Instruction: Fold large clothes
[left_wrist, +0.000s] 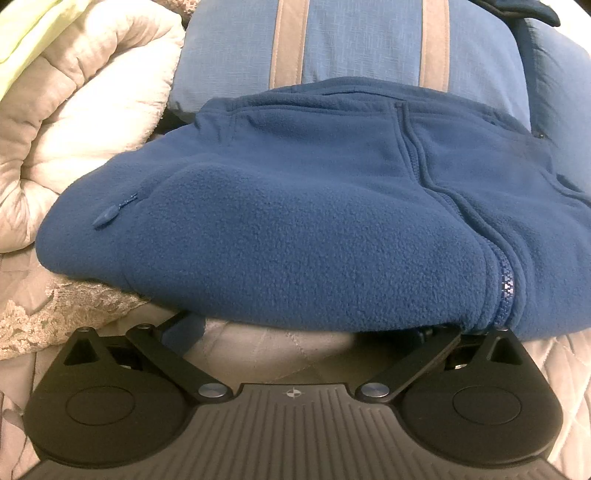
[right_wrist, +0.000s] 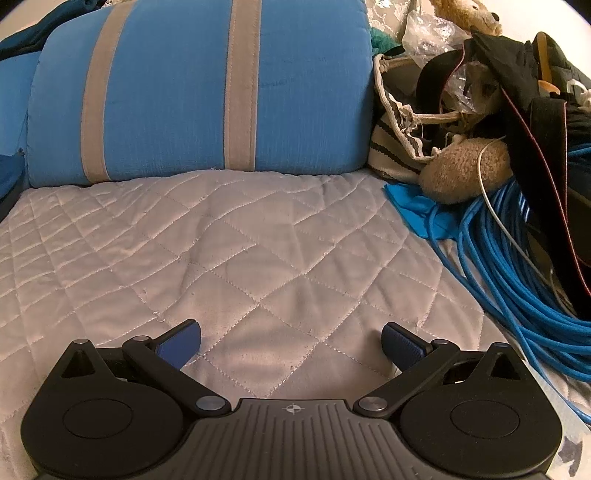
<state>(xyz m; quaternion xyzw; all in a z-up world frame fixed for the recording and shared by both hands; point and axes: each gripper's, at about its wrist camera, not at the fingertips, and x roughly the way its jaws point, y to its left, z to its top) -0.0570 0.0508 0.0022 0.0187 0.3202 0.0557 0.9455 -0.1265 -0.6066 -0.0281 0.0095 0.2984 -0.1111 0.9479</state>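
Left hand-held gripper (left_wrist: 314, 328) spread wide under fleece jacket (left_wrist: 295, 221).

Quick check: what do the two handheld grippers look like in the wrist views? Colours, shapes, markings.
Both look identical. Right gripper: dark grey ribbed central body with a small white crosshair mark, two round black discs at the sides, black linkage arms with silver pivot pins, blue textured finger pads. Left gripper: same body, discs and linkages; its fingertips are hidden under the blue fleece jacket. No cables, hands or sleeves visible.

Blue fleece jacket (left_wrist: 295, 221), grey-striped blue pillow (right_wrist: 184, 92), pale diamond-quilted bedspread (right_wrist: 240, 258)
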